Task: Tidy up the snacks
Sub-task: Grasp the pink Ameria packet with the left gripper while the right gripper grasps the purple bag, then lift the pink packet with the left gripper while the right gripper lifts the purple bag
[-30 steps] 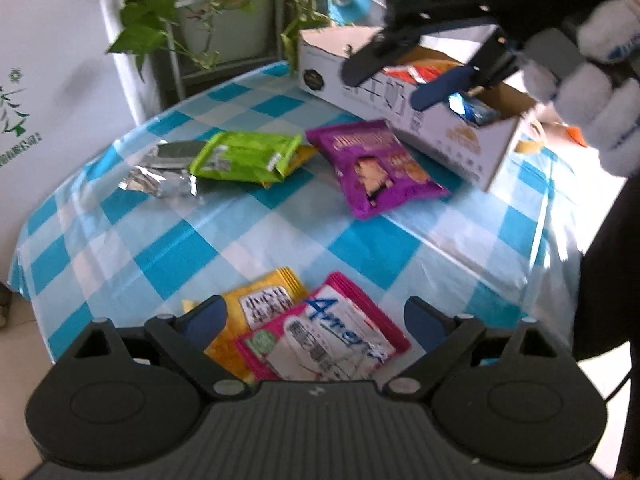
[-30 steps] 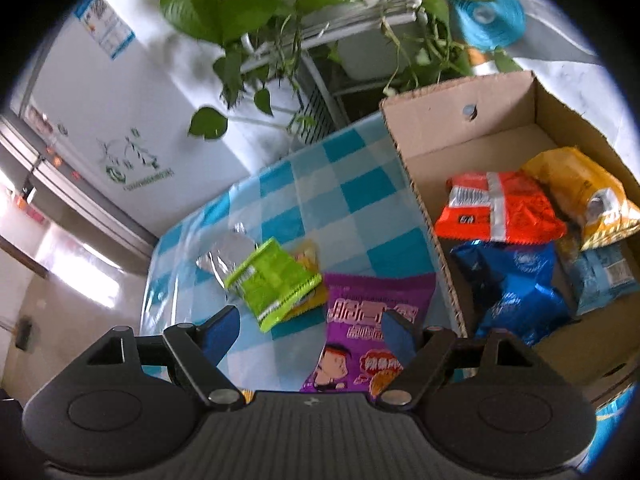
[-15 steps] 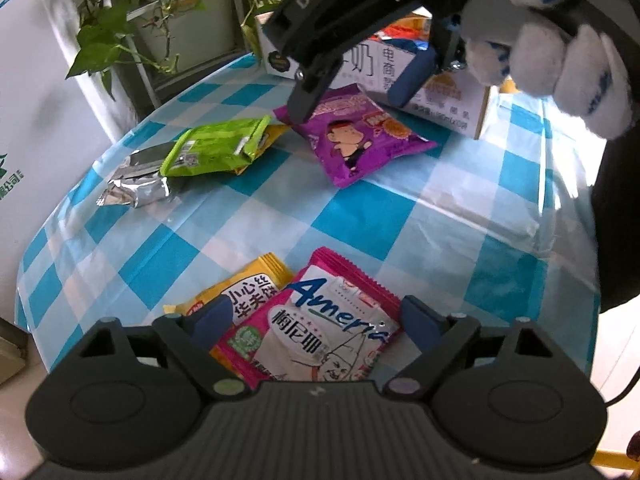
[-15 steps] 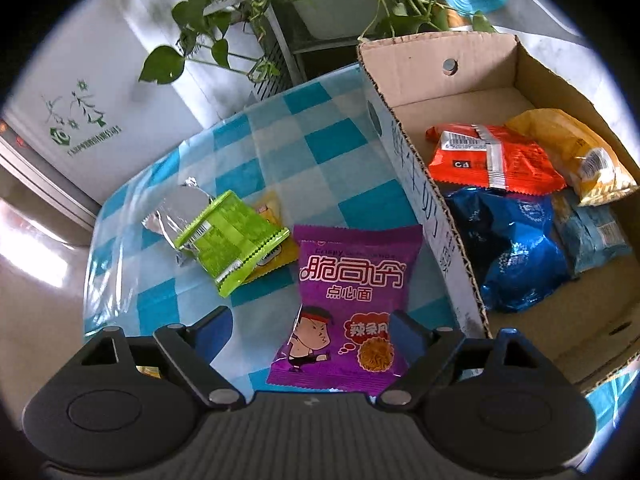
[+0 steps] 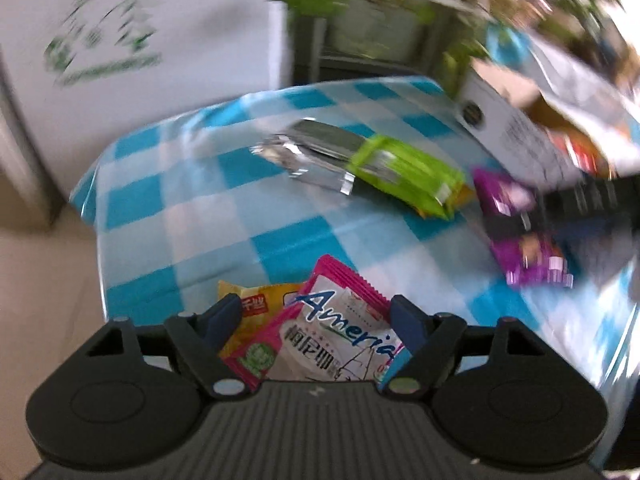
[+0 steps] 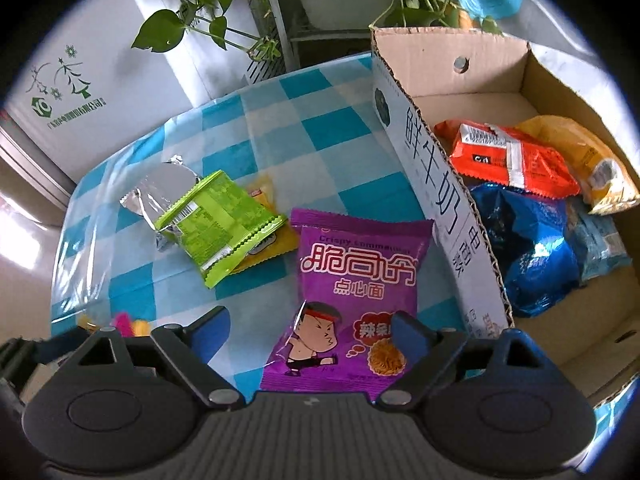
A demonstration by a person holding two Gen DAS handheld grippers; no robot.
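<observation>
Spread jaws on both grippers — right gripper (image 6: 310, 330) straddles the crinkly purple foil snack packet (image 6: 352, 292); light, slippery, best pinched at its sealed edge.

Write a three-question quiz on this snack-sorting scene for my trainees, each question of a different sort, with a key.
1. True or false: the right gripper is shut on the purple snack packet.
2. Which packet lies partly on the silver foil packet? A) orange packet B) green packet C) blue packet
3. Fill in: the orange packet lies inside the ______.

Key
1. False: its jaws stand open, with the packet flat on the checked tablecloth between them.
2. B, the green packet.
3. cardboard box
</observation>
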